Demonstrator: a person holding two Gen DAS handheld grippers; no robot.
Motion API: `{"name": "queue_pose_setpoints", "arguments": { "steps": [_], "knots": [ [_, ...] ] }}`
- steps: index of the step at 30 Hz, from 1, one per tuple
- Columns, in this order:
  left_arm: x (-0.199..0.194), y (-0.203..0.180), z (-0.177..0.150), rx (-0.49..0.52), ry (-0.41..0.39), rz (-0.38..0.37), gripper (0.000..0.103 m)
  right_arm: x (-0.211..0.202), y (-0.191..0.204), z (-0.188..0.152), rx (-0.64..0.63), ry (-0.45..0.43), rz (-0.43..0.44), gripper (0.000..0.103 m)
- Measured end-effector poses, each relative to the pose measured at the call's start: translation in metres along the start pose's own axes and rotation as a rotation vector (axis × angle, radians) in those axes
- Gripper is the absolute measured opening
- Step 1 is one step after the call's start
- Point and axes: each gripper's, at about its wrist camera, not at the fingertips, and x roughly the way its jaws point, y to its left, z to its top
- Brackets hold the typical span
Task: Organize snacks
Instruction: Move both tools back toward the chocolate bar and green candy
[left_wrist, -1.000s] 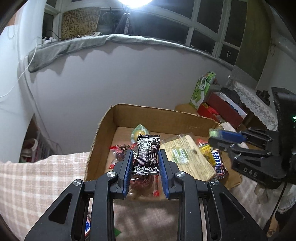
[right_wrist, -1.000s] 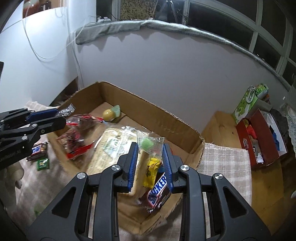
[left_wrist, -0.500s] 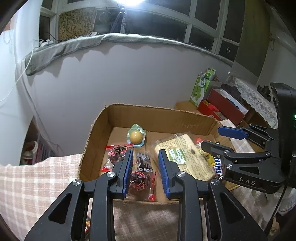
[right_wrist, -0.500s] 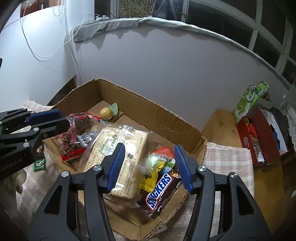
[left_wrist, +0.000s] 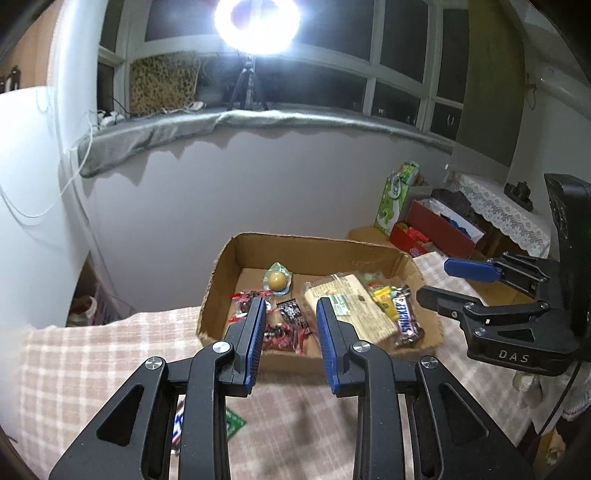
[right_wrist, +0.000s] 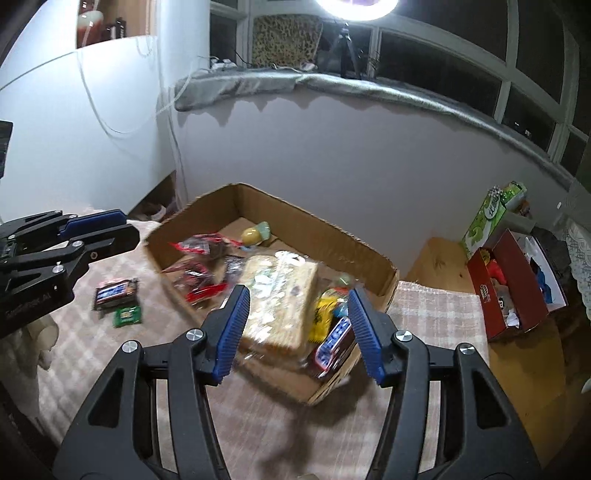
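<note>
Both grippers spread and empty, so we drop the left gripper (right_wrist: 74, 236) squarely over the Snickers bar (right_wrist: 116, 292) at box's (right_wrist: 325, 230) 9 o'clock.

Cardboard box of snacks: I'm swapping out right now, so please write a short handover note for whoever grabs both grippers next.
Left hand-held gripper: open, empty, hovering at the near edge of the cardboard box.
Right hand-held gripper: open, empty, above the box's near corner.
In the box: cracker pack, Snickers bar, black packet, red-wrapped snacks, yellow ball candy.
Left on the checked cloth, outside the box: a dark bar and a small green packet. Collect those next.
</note>
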Motion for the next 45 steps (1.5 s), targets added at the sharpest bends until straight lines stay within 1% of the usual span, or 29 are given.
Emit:
{"name": "queue_pose_setpoints", "arguments": {
  "steps": [6,8,10,16,20,23,25,29,36,40,45],
  "knots": [
    [-0.035,0.010,-0.018,-0.016,-0.031,0.003,0.026,-0.032,0.020,-0.019,-0.018,-0.025,0.037,0.058],
    [-0.046,0.018,-0.027,-0.034,-0.035,0.005,0.026,-0.041,0.029,-0.027,-0.023,-0.030,0.052,0.064],
    [-0.056,0.028,-0.038,-0.053,-0.035,0.018,0.027,-0.048,0.036,-0.035,-0.029,-0.032,0.073,0.064],
    [-0.074,0.063,-0.077,-0.131,0.003,0.063,0.027,-0.058,0.061,-0.062,-0.074,-0.006,0.133,0.064],
    [-0.081,0.080,-0.103,-0.177,0.036,0.087,0.027,-0.055,0.076,-0.078,-0.101,0.031,0.173,0.064],
    [-0.082,0.091,-0.115,-0.211,0.055,0.091,0.027,-0.049,0.088,-0.089,-0.119,0.061,0.194,0.064],
    [-0.078,0.094,-0.119,-0.221,0.070,0.094,0.027,-0.043,0.095,-0.097,-0.125,0.084,0.211,0.064],
    [-0.076,0.096,-0.121,-0.220,0.073,0.090,0.027,-0.030,0.114,-0.110,-0.154,0.129,0.244,0.064],
    [-0.067,0.094,-0.127,-0.205,0.098,0.065,0.027,-0.013,0.136,-0.126,-0.216,0.193,0.273,0.064],
    [-0.061,0.097,-0.127,-0.217,0.112,0.056,0.027,-0.002,0.137,-0.125,-0.210,0.213,0.288,0.064],
    [-0.052,0.102,-0.110,-0.206,0.106,0.050,0.027,0.009,0.135,-0.113,-0.186,0.213,0.318,0.064]
  ]
}}
